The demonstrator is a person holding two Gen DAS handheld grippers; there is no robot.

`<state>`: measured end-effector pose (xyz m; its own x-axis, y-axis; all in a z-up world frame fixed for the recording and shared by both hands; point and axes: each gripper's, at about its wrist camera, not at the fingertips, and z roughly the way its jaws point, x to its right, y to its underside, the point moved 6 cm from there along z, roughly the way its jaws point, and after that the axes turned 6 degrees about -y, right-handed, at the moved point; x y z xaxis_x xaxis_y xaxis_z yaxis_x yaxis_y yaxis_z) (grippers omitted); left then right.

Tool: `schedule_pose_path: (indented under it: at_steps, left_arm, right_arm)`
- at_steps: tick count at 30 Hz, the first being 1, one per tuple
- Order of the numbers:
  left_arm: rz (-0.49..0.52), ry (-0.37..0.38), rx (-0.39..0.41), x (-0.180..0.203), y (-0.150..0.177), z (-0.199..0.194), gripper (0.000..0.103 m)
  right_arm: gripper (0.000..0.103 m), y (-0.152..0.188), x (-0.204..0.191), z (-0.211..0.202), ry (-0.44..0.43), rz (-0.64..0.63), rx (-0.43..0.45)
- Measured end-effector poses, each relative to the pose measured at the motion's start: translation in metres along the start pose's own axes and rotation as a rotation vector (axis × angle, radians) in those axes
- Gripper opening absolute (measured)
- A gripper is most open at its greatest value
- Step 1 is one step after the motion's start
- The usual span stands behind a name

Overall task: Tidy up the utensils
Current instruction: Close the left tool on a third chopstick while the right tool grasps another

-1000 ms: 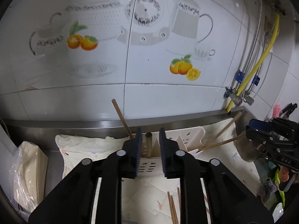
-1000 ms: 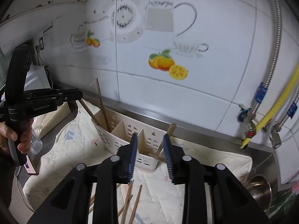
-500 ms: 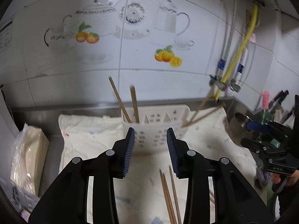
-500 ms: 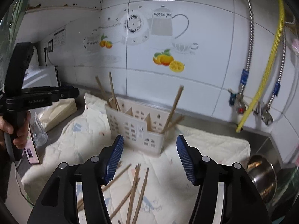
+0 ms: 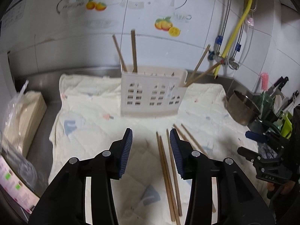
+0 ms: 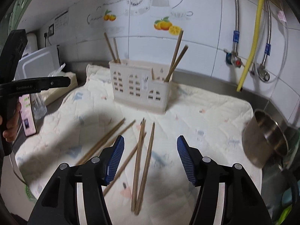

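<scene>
A cream plastic utensil holder (image 5: pixel 151 93) stands on a pale quilted cloth (image 5: pixel 90 116) near the wall; it also shows in the right wrist view (image 6: pixel 139 89). Two wooden chopsticks stand in its left compartment (image 5: pixel 133 50) and two lean out of its right end (image 5: pixel 198 63). Several loose chopsticks (image 6: pixel 142 157) lie on the cloth in front of it; they also show in the left wrist view (image 5: pixel 168 165). My left gripper (image 5: pixel 151 136) is open and empty above the cloth. My right gripper (image 6: pixel 151 144) is open wide and empty above the loose chopsticks.
A steel pot (image 6: pixel 266 138) sits at the cloth's right edge. A bagged beige pack (image 5: pixel 22 112) lies at the left. Pipes and a yellow hose (image 6: pixel 253 37) run down the tiled wall at the right. Knives and a brush (image 5: pixel 271 88) stand at far right.
Both grippers let go of chopsticks in the holder, opened, and pulled back and up from it. The loose chopsticks on the cloth now lie below them.
</scene>
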<state>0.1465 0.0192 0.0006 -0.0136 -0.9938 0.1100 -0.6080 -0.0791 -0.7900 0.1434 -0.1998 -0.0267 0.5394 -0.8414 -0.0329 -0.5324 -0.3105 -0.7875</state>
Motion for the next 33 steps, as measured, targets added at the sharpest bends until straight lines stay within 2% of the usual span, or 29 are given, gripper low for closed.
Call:
schedule_pose_path:
  at_steps: [5,12,19,27,33]
  left_arm:
    - [-0.029,-0.001,-0.028,-0.007,0.023,0.000,0.042]
    - [-0.046,-0.011,-0.064,-0.013,0.048,0.000,0.042]
    - [-0.036,0.006,-0.105,-0.008,0.072,0.002,0.042]
    - [-0.014,0.048,-0.166,0.009,0.099,0.010,0.042]
    - [-0.005,0.080,-0.225,0.023,0.119,0.024,0.025]
  right_arm:
    - [0.047,0.030,-0.007,0.009,-0.039,0.031,-0.043]
    - [0.025,0.063,-0.014,0.035,-0.090,0.071,-0.129]
    - [0.017,0.072,-0.014,0.049,-0.108,0.098,-0.155]
    - [0.014,0.081,-0.011,0.062,-0.098,0.110,-0.195]
    - [0.008,0.083,-0.011,0.062,-0.096,0.117,-0.200]
